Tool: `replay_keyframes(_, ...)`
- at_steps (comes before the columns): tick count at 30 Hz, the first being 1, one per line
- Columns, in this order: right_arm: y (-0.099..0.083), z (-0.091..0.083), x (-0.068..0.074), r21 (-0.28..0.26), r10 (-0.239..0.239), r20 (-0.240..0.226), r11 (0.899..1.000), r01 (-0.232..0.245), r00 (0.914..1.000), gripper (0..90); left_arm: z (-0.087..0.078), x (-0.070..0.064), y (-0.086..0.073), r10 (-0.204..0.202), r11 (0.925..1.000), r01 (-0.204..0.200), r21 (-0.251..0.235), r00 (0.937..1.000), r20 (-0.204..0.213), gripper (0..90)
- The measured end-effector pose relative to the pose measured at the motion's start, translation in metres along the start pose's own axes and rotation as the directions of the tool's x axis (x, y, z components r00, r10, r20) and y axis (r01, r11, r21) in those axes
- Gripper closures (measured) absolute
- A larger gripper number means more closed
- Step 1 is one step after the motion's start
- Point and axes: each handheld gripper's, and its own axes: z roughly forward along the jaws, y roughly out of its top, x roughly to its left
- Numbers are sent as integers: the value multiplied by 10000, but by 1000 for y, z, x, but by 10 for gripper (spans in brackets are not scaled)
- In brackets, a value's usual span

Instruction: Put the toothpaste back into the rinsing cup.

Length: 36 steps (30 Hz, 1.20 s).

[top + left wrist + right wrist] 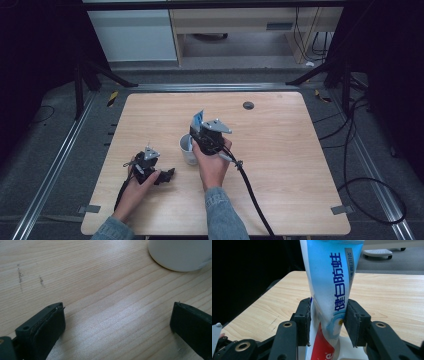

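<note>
- We work at a light wooden counter (280, 165) with rounded corners and a small dark round cap (248, 105) near its far edge; it stands on grey carpet between metal floor rails, with pale cabinets beyond and dark curtains on both sides.
- In the left gripper view we see faint dark scuff marks (20, 277) on the wood grain.
- Our right tool (327, 322) is closed on the toothpaste tube (329, 290), its two pads pressing the tube's sides; the tube stands upright with its lower end in the white cup (188, 149) near the counter's middle.
- Our left tool (117, 322) rests low over the counter with its jaws wide apart and nothing between them; the cup's rounded wall lies just beyond it.
- The tube is blue and white with a red band low down and blue Chinese characters running along its length; smaller print beside them is too fine to read.
</note>
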Motion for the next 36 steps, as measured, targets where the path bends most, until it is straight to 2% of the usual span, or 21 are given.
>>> replay_keyframes(5, 1, -1, 1, 37, -124, 23, 9999, 124, 9999, 546, 0, 0, 0, 2, 10000, -2, -3, 10000, 2, 0)
replay_keyframes(10, 2, -2, 2, 102, -397, 216, 9992, 395, 9990, 472, 0, 0, 0, 0, 10000, 0, 1, 10000, 0, 0)
replay_keyframes(12, 4, -4, 4, 58, -695, 405, 9976, 693, 9968, 439, 0, 0, 0, -11, 10000, 11, -12, 10000, 1, 0)
replay_keyframes(17, 8, -7, 7, 162, -1068, 527, 9942, 1061, 9929, 377, 0, 0, 0, -18, 10000, 18, -20, 10000, -1, 0)
replay_keyframes(23, 11, -12, 5, 199, -1267, 661, 9919, 1256, 9897, 329, 0, 0, 0, -14, 10000, 14, -18, 10000, -1, 0)
replay_keyframes(28, 13, -15, 3, 263, -1408, 611, 9899, 1394, 9882, 299, 0, 0, 0, -17, 10000, 17, -20, 10000, -3, 0)
replay_keyframes(31, 13, -18, 3, 280, -1683, 638, 9856, 1668, 9837, 284, 0, 0, 0, -10, 10000, 10, -20, 10000, -9, 0)
replay_keyframes(35, 15, -21, 1, 314, -1615, 482, 9866, 1601, 9857, 236, 0, 0, 0, -2, 10000, 2, -21, 10000, -10, 0)
replay_keyframes(36, 15, -22, 0, 366, -1719, 545, 9848, 1700, 9836, 220, 0, 0, 0, 3, 10000, -3, -23, 10000, -6, 0)
